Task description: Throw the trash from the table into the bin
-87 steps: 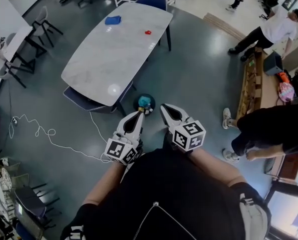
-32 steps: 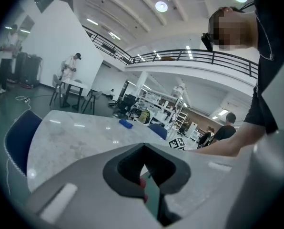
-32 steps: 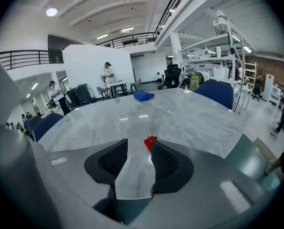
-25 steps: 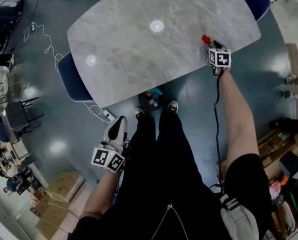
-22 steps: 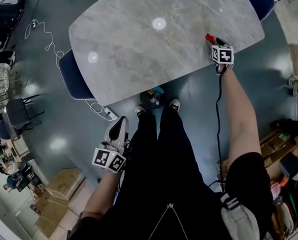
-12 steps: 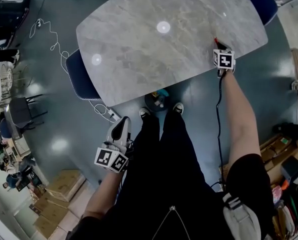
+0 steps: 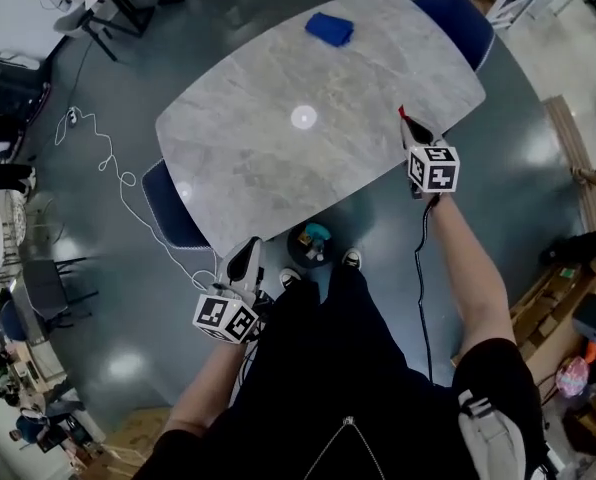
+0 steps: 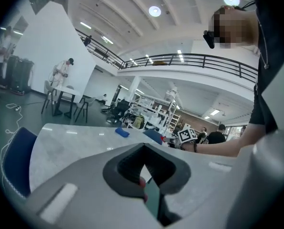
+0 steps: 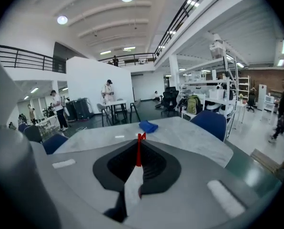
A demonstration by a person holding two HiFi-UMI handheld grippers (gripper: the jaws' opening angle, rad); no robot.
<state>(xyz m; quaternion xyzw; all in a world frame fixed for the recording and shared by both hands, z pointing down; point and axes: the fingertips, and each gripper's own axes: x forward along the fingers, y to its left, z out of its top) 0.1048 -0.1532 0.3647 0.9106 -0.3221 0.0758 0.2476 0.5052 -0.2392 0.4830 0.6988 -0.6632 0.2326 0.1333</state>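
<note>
The right gripper (image 7: pixel 408 126) is clamped on a red scrap (image 9: pixel 139 149) at the table's (image 7: pixel 268 158) right edge. The scrap is a thin strip with its long axis along the jaws, poking out past the tips. The left gripper (image 7: pixel 243 259) hangs low at the near left, jaws together and empty. The bin (image 7: pixel 311 244) sits under the table's near edge, and a blue cloth (image 7: pixel 329 29) lies at the far end.

Table top (image 7: pixel 268 158) glossy grey marble-look; floor (image 7: pixel 108 298) polished, reflective; blue cloth (image 7: pixel 329 29) soft, matt.

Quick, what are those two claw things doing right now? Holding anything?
Left gripper: closed, nothing in it.
Right gripper: closed on a thin red scrap.
</note>
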